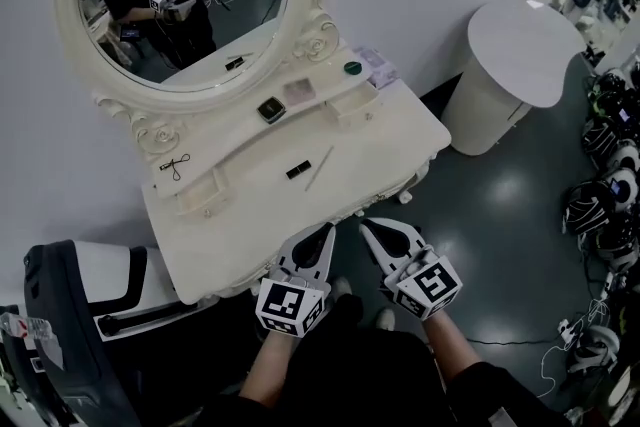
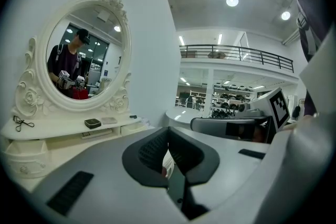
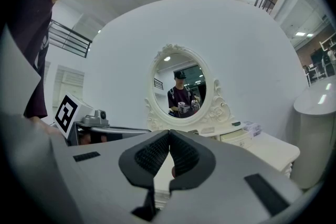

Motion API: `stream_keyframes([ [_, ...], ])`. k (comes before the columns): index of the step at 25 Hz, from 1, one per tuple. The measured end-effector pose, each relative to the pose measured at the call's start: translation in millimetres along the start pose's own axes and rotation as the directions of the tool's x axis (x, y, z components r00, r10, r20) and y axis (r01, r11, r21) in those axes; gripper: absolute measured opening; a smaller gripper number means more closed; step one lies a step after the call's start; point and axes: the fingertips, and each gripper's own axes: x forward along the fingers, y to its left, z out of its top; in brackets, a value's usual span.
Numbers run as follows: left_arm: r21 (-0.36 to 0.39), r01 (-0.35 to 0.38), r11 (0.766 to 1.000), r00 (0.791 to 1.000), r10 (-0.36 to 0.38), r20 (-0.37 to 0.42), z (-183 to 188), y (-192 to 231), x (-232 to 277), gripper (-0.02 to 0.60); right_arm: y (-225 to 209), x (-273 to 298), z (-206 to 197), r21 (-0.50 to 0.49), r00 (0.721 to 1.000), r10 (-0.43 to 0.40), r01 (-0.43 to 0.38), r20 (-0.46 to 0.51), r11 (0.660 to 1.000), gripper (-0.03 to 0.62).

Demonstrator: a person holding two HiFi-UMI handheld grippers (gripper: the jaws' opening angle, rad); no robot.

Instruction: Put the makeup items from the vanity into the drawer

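White vanity (image 1: 385, 143) carries the makeup items (image 1: 271, 110); left gripper (image 1: 325, 233) and right gripper (image 1: 368, 227) hang before it, jaws closed and empty, probably because the drawer must be opened first.

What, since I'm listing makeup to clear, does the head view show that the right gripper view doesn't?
Only the head view: a thin stick and a small black item on the vanity top, and the curler at its left end. Only the right gripper view: a railing high on the left. Both: the oval mirror and the dark round lid beside it.
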Motion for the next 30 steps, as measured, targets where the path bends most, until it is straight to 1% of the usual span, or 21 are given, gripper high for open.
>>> stream_keyframes([
  [9,-0.038,0.02,0.999,1.0,-0.021,-0.009,-2,37,4,0.015,-4,29,0,0.002,0.999,-0.04,0.04,-0.026,0.999,0.023],
  [16,-0.068,0.023,0.997,0.999,-0.025,-0.028,-12,51,13,0.015,-17,40,-5,0.017,0.997,-0.062,0.063,-0.039,0.998,0.023],
  [25,-0.084,-0.006,0.996,0.999,0.003,-0.039,-13,83,37,0.015,-47,82,-5,0.03,0.998,-0.035,0.037,-0.045,0.999,0.023],
  [30,-0.1,-0.032,0.994,0.998,0.027,-0.05,-12,97,62,0.015,-70,101,-2,0.043,0.998,-0.009,0.012,-0.058,0.999,0.023],
])
